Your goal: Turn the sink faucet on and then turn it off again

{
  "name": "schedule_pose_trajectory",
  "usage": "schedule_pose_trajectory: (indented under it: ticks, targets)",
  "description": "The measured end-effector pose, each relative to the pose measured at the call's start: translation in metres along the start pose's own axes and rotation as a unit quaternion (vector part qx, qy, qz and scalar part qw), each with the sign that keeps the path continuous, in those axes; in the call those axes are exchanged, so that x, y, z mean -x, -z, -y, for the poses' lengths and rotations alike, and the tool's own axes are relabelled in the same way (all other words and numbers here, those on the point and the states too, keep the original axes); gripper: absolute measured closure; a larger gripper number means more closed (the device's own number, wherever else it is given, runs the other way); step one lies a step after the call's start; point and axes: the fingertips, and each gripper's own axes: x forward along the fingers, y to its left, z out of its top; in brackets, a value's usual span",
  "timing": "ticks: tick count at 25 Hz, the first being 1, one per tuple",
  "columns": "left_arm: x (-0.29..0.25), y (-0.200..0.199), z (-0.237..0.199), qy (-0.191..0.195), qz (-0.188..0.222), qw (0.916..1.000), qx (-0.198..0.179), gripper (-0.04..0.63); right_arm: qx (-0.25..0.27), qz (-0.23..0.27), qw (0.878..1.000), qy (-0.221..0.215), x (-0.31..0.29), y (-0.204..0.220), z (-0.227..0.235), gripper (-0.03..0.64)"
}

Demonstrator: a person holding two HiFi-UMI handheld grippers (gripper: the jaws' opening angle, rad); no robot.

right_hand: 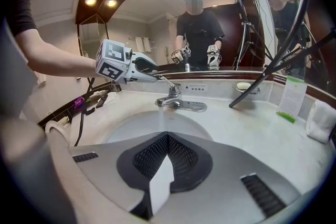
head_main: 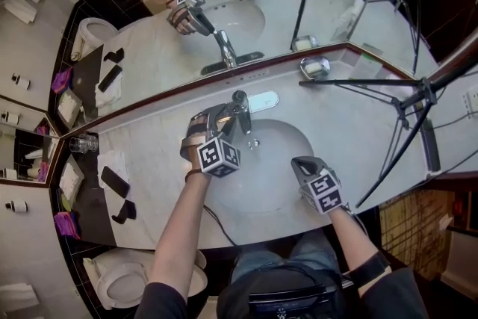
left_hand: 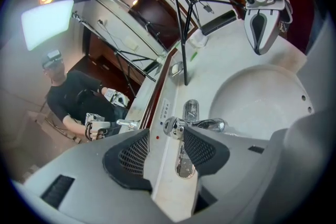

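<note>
The chrome faucet (head_main: 240, 105) stands at the back rim of the white sink (head_main: 284, 190). In the right gripper view its lever (right_hand: 160, 80) is tilted up and a thin stream of water (right_hand: 160, 118) falls from the spout (right_hand: 164, 104). My left gripper (head_main: 236, 117) is open around that lever. In the left gripper view the lever (left_hand: 184, 162) lies between the pads, close to the right pad (left_hand: 202, 149), with a wide gap to the left one. My right gripper (head_main: 299, 163) hovers over the basin's front right, shut and empty, pads (right_hand: 157, 157) together.
A mirror (head_main: 157, 33) runs behind the counter. Black tripod legs (head_main: 388, 90) cross the right side of the counter (head_main: 358, 138) near a soap dish (head_main: 314, 67). Glasses (head_main: 82, 143) and dark items (head_main: 114, 181) sit at the left. A toilet (head_main: 123, 280) is below left.
</note>
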Motion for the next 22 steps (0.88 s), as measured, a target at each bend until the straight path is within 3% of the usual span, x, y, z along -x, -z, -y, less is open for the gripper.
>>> schedule_pose_trajectory:
  ticks: [5, 9, 11, 16, 22]
  targets:
    - [0.051, 0.001, -0.007, -0.024, 0.005, 0.9983, 0.053, 0.411, 0.023, 0.014, 1.000, -0.003, 0.003, -0.019, -0.011, 0.597]
    - [0.102, 0.002, -0.009, -0.045, 0.027, 0.9874, 0.149, 0.507, 0.035, 0.019, 0.999, -0.006, 0.014, -0.034, -0.025, 0.597]
    - [0.125, 0.006, -0.008, -0.049, 0.043, 0.9747, 0.214, 0.584, 0.042, 0.021, 0.999, -0.002, 0.019, -0.039, -0.028, 0.597]
    - [0.161, 0.033, 0.006, -0.032, 0.079, 0.9264, 0.367, 0.588, 0.052, 0.030, 0.998, 0.006, 0.032, -0.047, -0.031, 0.597]
    - [0.191, 0.059, 0.024, -0.025, 0.095, 0.8846, 0.456, 0.589, 0.049, 0.035, 0.998, 0.020, 0.041, -0.049, -0.029, 0.597]
